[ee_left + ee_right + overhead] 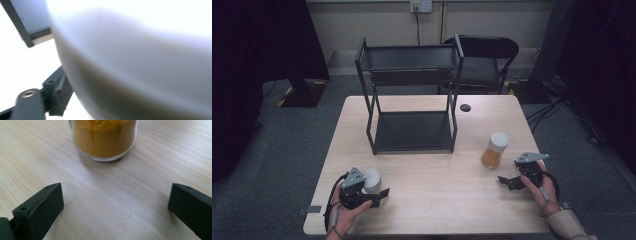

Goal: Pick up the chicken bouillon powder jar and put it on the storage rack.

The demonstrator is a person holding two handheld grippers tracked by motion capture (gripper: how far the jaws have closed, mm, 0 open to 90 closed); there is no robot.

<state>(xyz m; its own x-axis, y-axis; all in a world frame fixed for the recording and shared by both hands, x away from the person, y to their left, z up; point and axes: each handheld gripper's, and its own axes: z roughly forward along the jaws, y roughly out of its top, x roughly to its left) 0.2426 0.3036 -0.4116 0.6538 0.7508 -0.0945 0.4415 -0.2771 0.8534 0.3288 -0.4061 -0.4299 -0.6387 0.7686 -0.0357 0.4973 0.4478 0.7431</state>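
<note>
Wooden table [427, 170] on grey carpet, black 2-tier rack [412, 95] standing at its far-centre, black chair [487, 62] behind it by the wall.

White-lidded jar [373, 180] sits near the front-left edge of the table, right at the left gripper [379, 196]. In the left gripper view the jar's pale side [140, 70] is very close & blurred, w/ one jaw pad pressed up against its lower left. Other pad isn't visible, so a full clamp can't be confirmed, but the jar is between the jaws and the visible pad touches it: reads as gripping the jar. Jar looks upright on the tabletop in the high view.

Second jar, glass w/ white lid & orange-yellow powder [494, 150], stands upright on the right half of the table, well apart from the first. Right gripper [507, 182] is just beside it, nearer the person, pointing toward it. Right gripper view: both black jaws spread wide, bare wood between them, spice jar [105, 140] ahead & untouched.

Small black disc [465, 107] lies on the table right of the rack's rear leg.
</note>
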